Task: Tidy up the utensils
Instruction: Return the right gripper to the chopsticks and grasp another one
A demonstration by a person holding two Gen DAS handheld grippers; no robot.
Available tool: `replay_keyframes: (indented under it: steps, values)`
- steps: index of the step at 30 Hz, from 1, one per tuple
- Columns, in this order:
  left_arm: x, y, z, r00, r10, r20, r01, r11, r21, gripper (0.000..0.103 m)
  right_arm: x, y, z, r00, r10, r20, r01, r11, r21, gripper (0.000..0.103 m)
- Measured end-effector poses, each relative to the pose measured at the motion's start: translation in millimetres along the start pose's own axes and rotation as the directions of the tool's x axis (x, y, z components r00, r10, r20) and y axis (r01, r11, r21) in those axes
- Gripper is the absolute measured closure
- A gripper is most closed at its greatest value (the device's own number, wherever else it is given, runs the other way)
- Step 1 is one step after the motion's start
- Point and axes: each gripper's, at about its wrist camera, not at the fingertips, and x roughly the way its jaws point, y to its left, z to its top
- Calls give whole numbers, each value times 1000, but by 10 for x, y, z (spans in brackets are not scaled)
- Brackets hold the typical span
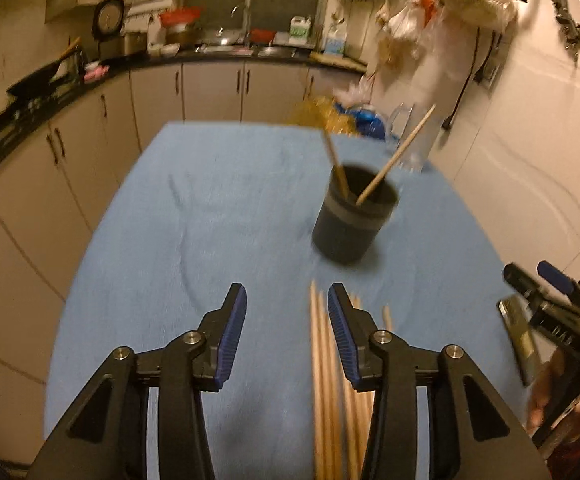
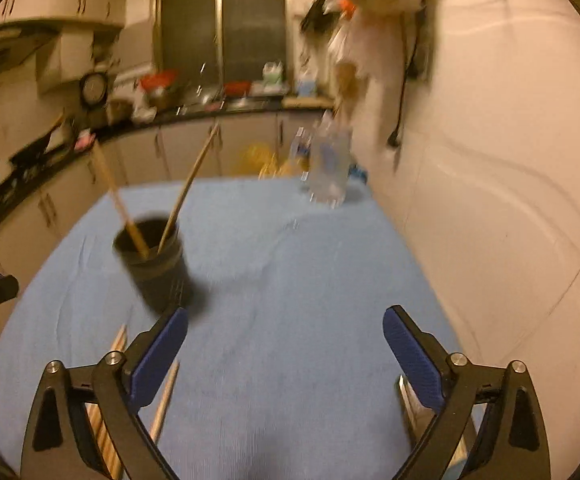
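A black cup stands on the blue cloth with two wooden chopsticks leaning in it. Several more chopsticks lie flat on the cloth near the front. My left gripper is open over the cloth with nothing between its pads; the loose chopsticks run under its right finger. My right gripper stands wide open and empty, to the right of the cup and the loose chopsticks. It also shows at the right edge of the left wrist view, the right gripper.
A clear glass jug stands at the table's far right corner. A flat metal piece lies by the right edge. The wall runs close along the right; the kitchen counter curves behind and to the left.
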Motion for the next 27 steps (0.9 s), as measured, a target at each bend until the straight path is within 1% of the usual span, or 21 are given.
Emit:
replay_keyframes:
  steps: [2,4,5,7,8,10,11,12,13,14,15,16,18,20,23,24,27]
  values:
    - [47,76,-149,999,19,-34,-19,1000,-15,62,-10,-24,-78,999,32,-41,-31,999,31,12]
    - [82,130,-274,998,29,-59,-31,999,-26,62,19,-25,-125,992,93,-85,-87,994,70,12]
    - [96,142,-314,997,33,-67,-35,999,-29,62,48,-17,-153,984,132,-122,-123,989,81,12]
    - [138,188,-394,995,36,-89,-40,998,-38,62,106,51,-213,970,164,-179,-151,985,86,15]
    - [168,212,-440,994,35,-108,-40,998,-47,62,154,73,-248,959,183,-217,-165,981,98,19]
    - [244,234,-503,989,24,-144,-33,998,-62,62,269,96,-337,928,237,-288,-202,968,146,29]
    - [293,247,-546,985,15,-171,-26,998,-65,62,353,113,-388,903,264,-339,-213,960,180,37]
    - [342,253,-578,980,10,-198,-23,997,-67,62,377,115,-462,892,274,-359,-215,957,195,42]
    - [376,243,-580,977,6,-211,-21,997,-68,62,442,142,-500,875,285,-392,-217,953,210,44]
    - [402,229,-581,976,-1,-217,-14,998,-67,62,478,160,-531,866,285,-411,-213,954,213,53]
    - [413,212,-581,977,-9,-215,-3,998,-58,62,518,184,-544,854,292,-430,-213,951,223,59]
    - [420,193,-582,977,-13,-214,3,999,-45,62,556,210,-550,843,308,-442,-221,946,239,59]
    - [439,184,-583,974,-18,-225,10,999,-36,62,642,273,-557,818,332,-469,-230,937,261,69]
    - [484,197,-562,968,-35,-250,25,999,-40,55,712,323,-550,811,329,-484,-216,937,275,69]
    - [513,240,-580,965,-55,-255,43,998,-53,55,826,418,-509,798,332,-503,-209,935,286,71]
    - [523,246,-586,964,-62,-260,49,997,-56,55,848,428,-478,797,329,-506,-208,937,282,73]
    - [529,233,-576,964,-70,-257,58,997,-53,55,910,533,-420,797,305,-521,-198,947,251,73]
